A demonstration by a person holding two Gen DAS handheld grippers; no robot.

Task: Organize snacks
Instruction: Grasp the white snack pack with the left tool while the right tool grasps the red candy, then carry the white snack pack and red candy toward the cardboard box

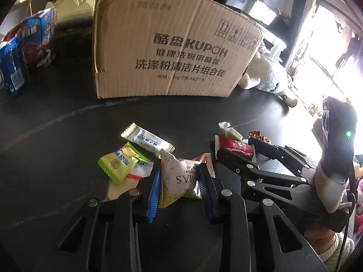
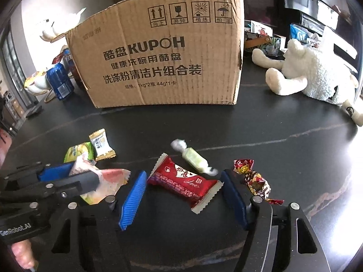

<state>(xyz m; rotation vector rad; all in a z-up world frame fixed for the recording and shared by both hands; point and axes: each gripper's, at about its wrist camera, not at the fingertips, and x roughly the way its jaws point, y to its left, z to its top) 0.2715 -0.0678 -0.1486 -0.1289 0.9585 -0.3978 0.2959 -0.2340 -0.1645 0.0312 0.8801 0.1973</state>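
Observation:
My left gripper (image 1: 179, 174) is shut on a cream dotted snack pouch (image 1: 179, 181), which also shows in the right wrist view (image 2: 102, 181). My right gripper (image 2: 183, 181) is open, its blue pads on either side of a red snack packet (image 2: 183, 181) on the dark table. A pale green wrapped candy (image 2: 195, 157) lies just beyond it. A red-gold twisted candy (image 2: 254, 179) lies to its right. A yellow-green packet (image 1: 118, 163) and a white gold-edged packet (image 1: 147, 139) lie left of centre. A cardboard box (image 1: 172, 52) stands behind them.
A white plush toy (image 2: 317, 77) lies at the right of the table. Blue drink cartons (image 1: 27, 47) stand left of the box. A blue can (image 2: 60, 81) and a bowl sit beside the box in the right wrist view.

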